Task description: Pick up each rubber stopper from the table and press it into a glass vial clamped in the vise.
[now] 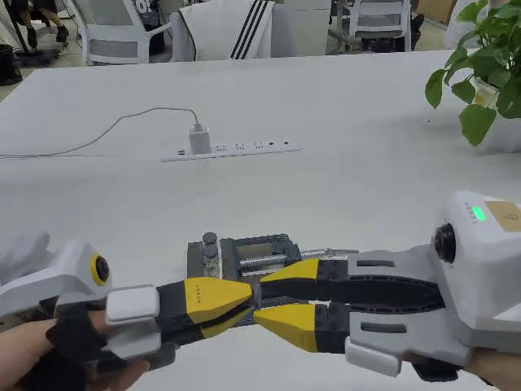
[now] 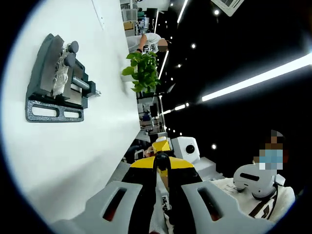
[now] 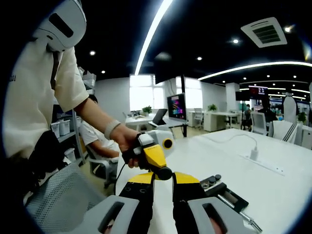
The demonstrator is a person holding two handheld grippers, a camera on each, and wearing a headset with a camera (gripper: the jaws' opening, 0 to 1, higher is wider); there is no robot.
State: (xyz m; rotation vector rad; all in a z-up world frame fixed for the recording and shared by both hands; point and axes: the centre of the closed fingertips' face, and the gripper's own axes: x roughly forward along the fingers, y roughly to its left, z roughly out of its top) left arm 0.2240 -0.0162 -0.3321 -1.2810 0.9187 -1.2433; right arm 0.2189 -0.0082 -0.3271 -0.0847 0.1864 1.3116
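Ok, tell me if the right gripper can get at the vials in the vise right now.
Probably, but not straight away. The vials stand in the vise just beyond the right gripper, nothing over them. However, the tip of the left gripper sits between its open jaws, so that should clear first.

place: open office | monitor [image 3: 176, 106], desks [image 3: 225, 117], chairs [image 1: 122, 34], ceiling strip lights [image 3: 155, 30]

A white bench [image 1: 366, 163] is carrying a dark vise [image 1: 244, 257] near its front, a power strip [image 1: 232, 151] farther back with a cable [image 1: 98, 138] trailing left, and seemingly a potted plant [image 1: 480, 73] far right.
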